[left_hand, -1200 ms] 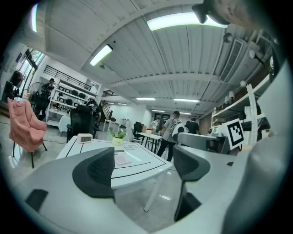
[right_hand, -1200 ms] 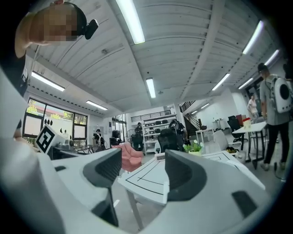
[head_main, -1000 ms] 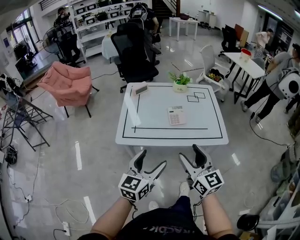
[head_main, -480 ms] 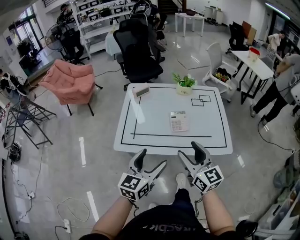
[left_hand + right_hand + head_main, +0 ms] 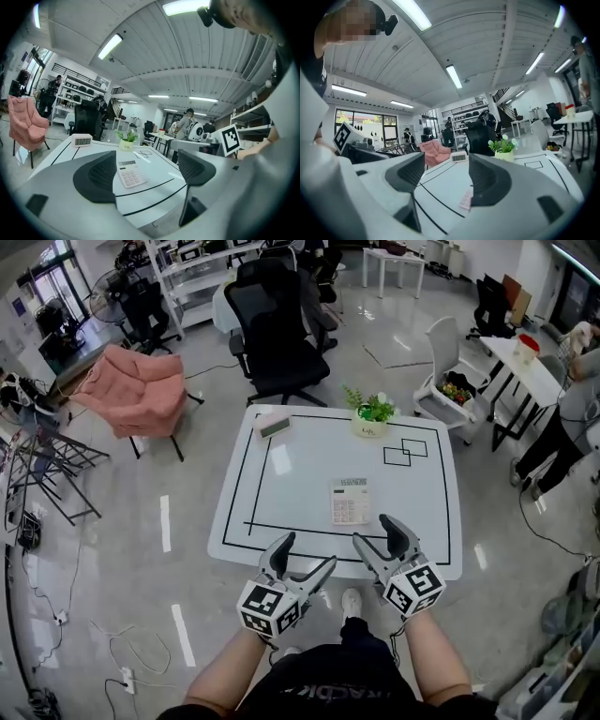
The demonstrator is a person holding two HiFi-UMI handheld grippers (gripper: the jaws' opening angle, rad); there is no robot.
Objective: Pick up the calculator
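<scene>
A white calculator (image 5: 350, 502) lies flat on the white table (image 5: 300, 474), near its front edge and right of centre. It also shows between the jaws in the left gripper view as the calculator (image 5: 131, 174), and partly behind a jaw in the right gripper view as the calculator (image 5: 466, 199). My left gripper (image 5: 302, 559) hovers at the table's front edge, open and empty. My right gripper (image 5: 378, 538) is open too, just short of the calculator and holding nothing.
On the table stand a small digital clock (image 5: 274, 426) at the back left and a potted plant (image 5: 372, 414) at the back. A black office chair (image 5: 277, 343) and a pink armchair (image 5: 139, 395) stand beyond. People work at a table (image 5: 532, 371) on the right.
The table has come closer: both grippers have advanced from well short of it to its front edge. Their jaws stay open.
</scene>
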